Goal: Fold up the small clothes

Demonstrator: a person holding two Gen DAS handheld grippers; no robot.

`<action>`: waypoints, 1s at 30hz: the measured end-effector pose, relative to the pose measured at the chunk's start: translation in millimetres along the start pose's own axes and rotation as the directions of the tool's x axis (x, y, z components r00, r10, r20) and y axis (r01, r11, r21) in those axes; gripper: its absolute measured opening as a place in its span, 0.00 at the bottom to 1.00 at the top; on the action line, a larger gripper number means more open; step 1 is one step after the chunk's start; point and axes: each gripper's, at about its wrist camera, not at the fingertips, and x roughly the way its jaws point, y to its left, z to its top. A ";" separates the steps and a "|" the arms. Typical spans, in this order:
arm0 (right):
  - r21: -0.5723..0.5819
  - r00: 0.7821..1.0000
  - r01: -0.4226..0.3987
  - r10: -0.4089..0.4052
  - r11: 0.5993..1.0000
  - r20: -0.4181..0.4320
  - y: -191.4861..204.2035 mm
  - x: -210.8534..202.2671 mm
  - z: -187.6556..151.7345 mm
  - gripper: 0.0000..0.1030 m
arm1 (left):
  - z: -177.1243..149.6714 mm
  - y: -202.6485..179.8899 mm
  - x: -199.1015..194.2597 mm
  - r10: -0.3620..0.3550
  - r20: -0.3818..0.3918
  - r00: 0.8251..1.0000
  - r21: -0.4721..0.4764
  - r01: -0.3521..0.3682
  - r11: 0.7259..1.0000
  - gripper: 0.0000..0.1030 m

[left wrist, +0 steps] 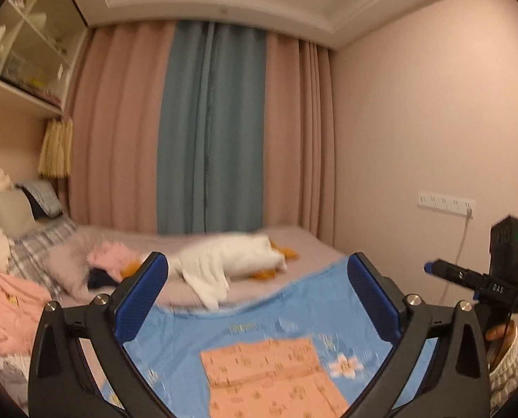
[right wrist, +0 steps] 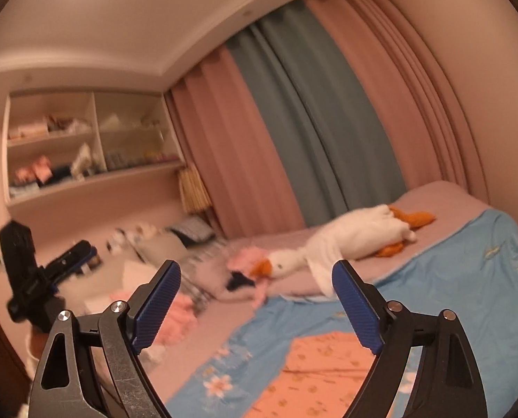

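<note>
A small orange patterned garment [left wrist: 269, 376] lies flat on a blue flowered sheet [left wrist: 293, 306] on the bed; it also shows in the right wrist view [right wrist: 328, 372]. My left gripper [left wrist: 255, 271] is open and empty, held above the garment's far edge. My right gripper [right wrist: 255, 278] is open and empty, raised above the garment's left side. The right gripper body [left wrist: 481, 278] shows at the right of the left wrist view, and the left gripper body [right wrist: 32, 278] shows at the left of the right wrist view.
A white plush goose [right wrist: 346, 240] lies across the bed behind the sheet [right wrist: 468, 278]. Pink clothes [left wrist: 5, 310] are piled at the bed's left, with pillows [left wrist: 8, 209] beyond. Curtains [left wrist: 210, 132] hang behind; a wall [left wrist: 433, 122] with a power strip [left wrist: 447, 203] stands right.
</note>
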 end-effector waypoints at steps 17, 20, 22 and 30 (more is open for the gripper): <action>-0.087 0.856 0.203 -0.220 0.975 -0.467 -103.9 111.6 -157.8 0.86 | -257.9 48.5 172.9 -0.061 -0.553 0.831 -0.293 -0.125 0.948 1.00; -0.101 0.801 0.210 -0.230 0.972 -0.552 -126.4 126.6 -200.3 0.86 | -304.5 62.2 189.0 -0.097 -0.625 0.774 -0.282 -0.108 0.953 0.99; -0.076 0.752 0.241 -0.236 0.968 -0.615 -146.0 135.3 -230.2 0.86 | -327.6 70.0 192.6 -0.147 -0.668 0.729 -0.294 -0.077 0.953 0.99; -0.047 0.628 0.292 -0.228 0.955 -0.744 -177.4 122.3 -285.2 0.86 | -383.3 102.5 169.4 -0.303 -0.703 0.644 -0.456 -0.081 0.886 0.98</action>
